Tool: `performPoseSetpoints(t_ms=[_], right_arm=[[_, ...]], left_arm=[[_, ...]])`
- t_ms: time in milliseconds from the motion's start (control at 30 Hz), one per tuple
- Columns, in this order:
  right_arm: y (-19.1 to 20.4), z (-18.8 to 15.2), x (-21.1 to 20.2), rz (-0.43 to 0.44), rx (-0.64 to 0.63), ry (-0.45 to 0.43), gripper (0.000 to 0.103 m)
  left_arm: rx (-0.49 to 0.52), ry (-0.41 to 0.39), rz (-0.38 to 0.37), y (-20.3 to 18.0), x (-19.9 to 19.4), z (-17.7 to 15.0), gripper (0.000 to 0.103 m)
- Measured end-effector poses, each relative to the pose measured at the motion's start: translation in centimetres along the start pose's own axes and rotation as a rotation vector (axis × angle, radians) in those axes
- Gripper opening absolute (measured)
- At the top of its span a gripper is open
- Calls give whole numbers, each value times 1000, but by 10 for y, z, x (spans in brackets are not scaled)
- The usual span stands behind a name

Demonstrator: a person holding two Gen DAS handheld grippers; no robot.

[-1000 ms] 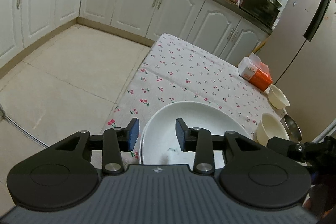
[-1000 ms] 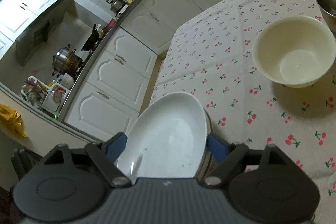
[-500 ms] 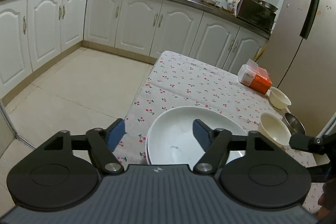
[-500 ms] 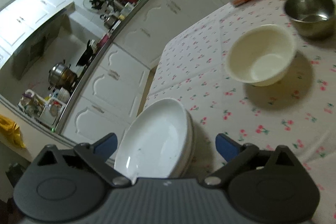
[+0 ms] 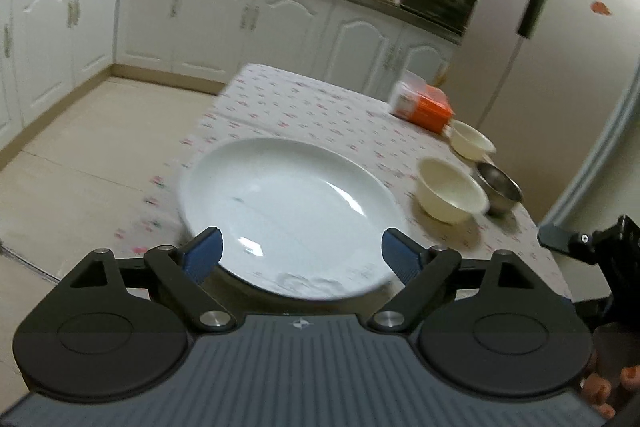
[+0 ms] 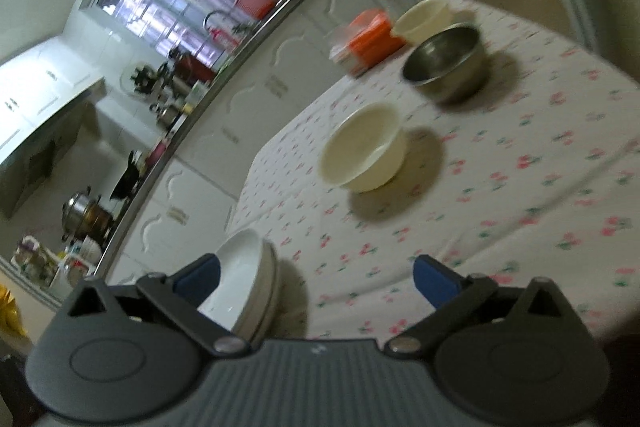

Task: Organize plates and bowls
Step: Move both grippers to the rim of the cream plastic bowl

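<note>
Plates (image 5: 288, 211) stacked; cream bowl (image 5: 450, 191), steel bowl (image 5: 498, 187) beside.

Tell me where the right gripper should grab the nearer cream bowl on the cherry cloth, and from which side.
Grip the rim wall of the nearer cream bowl, one finger inside and one outside, on the edge facing the right gripper, whose jaws are opening with nothing between them. The bowl stands upright, mouth up, and its flared body looks too wide to span. That near side is clear; the steel bowl sits behind.
</note>
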State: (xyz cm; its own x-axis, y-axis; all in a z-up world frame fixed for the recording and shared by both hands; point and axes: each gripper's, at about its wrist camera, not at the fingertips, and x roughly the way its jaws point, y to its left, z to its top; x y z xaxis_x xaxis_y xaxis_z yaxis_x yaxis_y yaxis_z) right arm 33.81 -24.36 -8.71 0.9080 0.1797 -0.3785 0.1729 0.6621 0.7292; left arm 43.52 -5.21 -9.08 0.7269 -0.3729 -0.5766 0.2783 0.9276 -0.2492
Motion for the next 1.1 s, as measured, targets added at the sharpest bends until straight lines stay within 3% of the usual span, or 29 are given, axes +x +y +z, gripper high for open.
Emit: performPoseSetpoints(t_ms=[467, 800, 1100], right_arm=[[-62, 15, -54, -95, 42, -162, 102], [-108, 27, -53, -73, 132, -173, 97], [-114, 47, -44, -49, 78, -184, 95]], left_arm=[[147, 94, -125, -75, 13, -23, 103], [168, 92, -110, -106, 26, -11, 103], [133, 53, -79, -118, 53, 17, 103]])
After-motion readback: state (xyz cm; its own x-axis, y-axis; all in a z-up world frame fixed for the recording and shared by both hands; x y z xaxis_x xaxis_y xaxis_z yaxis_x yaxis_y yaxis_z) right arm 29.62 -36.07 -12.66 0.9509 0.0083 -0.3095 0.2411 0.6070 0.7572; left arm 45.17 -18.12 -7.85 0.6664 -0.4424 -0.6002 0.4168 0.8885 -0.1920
